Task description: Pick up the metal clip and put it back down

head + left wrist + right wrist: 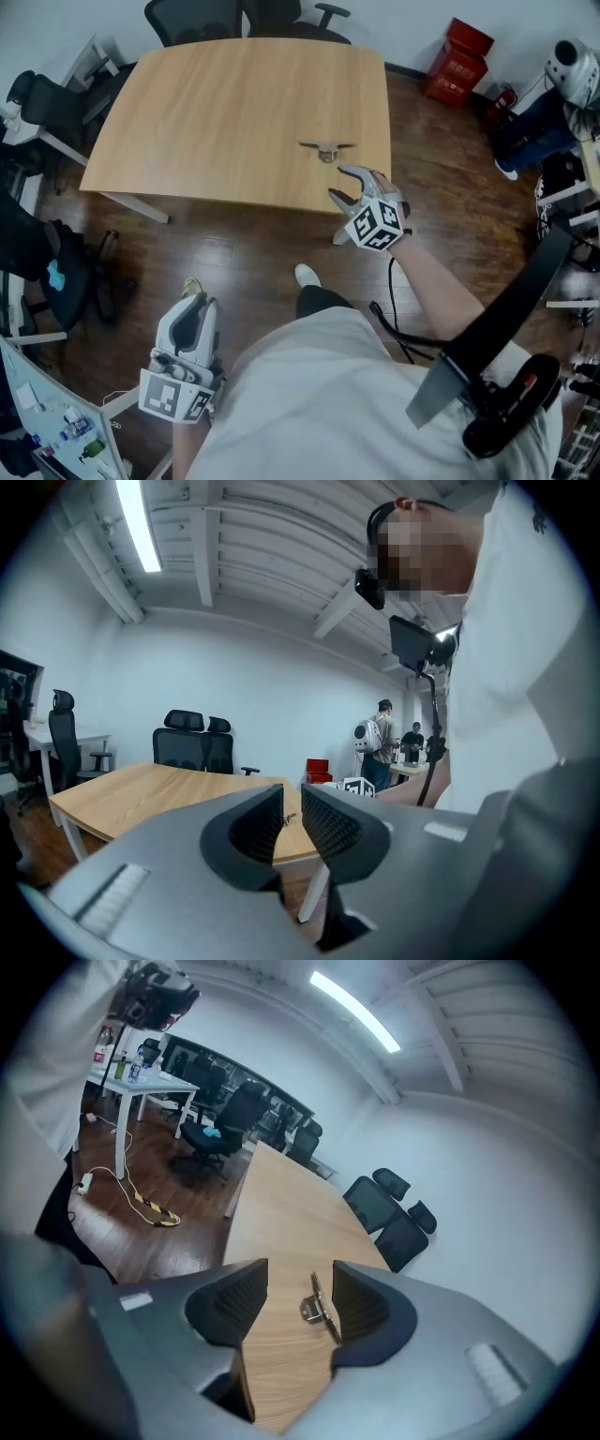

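Near the lower-right edge of the pale wooden counter [234, 122] lies the small silver metal clip [327, 150], just above the wide, empty right tongs [339, 183], which, coming or going, should stay clear of its wings; the narrow left tongs [292, 808] hold nothing.

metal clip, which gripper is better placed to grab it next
Right. The right gripper hangs open just short of the metal clip, and its own view shows the clip lined up between the jaws. The left gripper is low beside the person, well off the table.
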Motion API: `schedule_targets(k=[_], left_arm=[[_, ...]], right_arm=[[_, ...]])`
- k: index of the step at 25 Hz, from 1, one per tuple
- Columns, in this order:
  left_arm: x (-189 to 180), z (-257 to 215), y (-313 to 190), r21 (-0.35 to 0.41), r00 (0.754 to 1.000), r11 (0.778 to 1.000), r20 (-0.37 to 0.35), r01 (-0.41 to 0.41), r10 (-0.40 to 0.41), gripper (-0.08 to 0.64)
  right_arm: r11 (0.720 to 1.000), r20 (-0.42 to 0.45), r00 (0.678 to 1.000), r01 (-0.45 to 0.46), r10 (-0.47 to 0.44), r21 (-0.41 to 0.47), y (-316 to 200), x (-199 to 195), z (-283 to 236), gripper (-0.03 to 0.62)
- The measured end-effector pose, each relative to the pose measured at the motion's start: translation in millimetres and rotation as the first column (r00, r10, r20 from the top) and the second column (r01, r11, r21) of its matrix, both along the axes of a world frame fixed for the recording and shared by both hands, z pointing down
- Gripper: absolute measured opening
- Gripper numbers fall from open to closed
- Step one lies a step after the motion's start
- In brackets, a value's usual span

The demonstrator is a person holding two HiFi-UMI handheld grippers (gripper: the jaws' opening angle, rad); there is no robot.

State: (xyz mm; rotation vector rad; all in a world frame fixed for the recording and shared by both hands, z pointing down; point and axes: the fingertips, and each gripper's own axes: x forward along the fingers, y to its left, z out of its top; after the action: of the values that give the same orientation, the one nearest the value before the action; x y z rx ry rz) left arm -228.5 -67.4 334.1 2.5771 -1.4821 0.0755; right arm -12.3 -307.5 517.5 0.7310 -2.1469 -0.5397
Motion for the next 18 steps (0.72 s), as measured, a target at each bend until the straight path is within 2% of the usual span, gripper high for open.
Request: schedule_targets(k=[3,7,11,18], left_arm=[[1,-1,27,0.007,1.000,1.000,0.007,-0.022,0.022,0.049],[18,-1,64,0.009,0.993,0.993,-0.001,-0.117,0.117,0.049],[31,8,101,-0.006,0.984,0.984,-0.010,-0.179,0.179,0.049],[83,15,138,-0.006,0.966,0.966,-0.001,-0.257,0.257,0.049]], right_arm=[[1.000,0.074,0.997,-0.022,0.022,-0.004,51,-4,-27,0.202],[0.999,0.179,0.983,-0.051,0.051,-0.006,131,-2,-66,0.202],[0.999,0.240,0.970,-0.048,0.047,-0.004,211,-1,-95,0.201],[0.995,0.338,0.936,-0.097,0.099,-0.021,307,41,-129,0.193]])
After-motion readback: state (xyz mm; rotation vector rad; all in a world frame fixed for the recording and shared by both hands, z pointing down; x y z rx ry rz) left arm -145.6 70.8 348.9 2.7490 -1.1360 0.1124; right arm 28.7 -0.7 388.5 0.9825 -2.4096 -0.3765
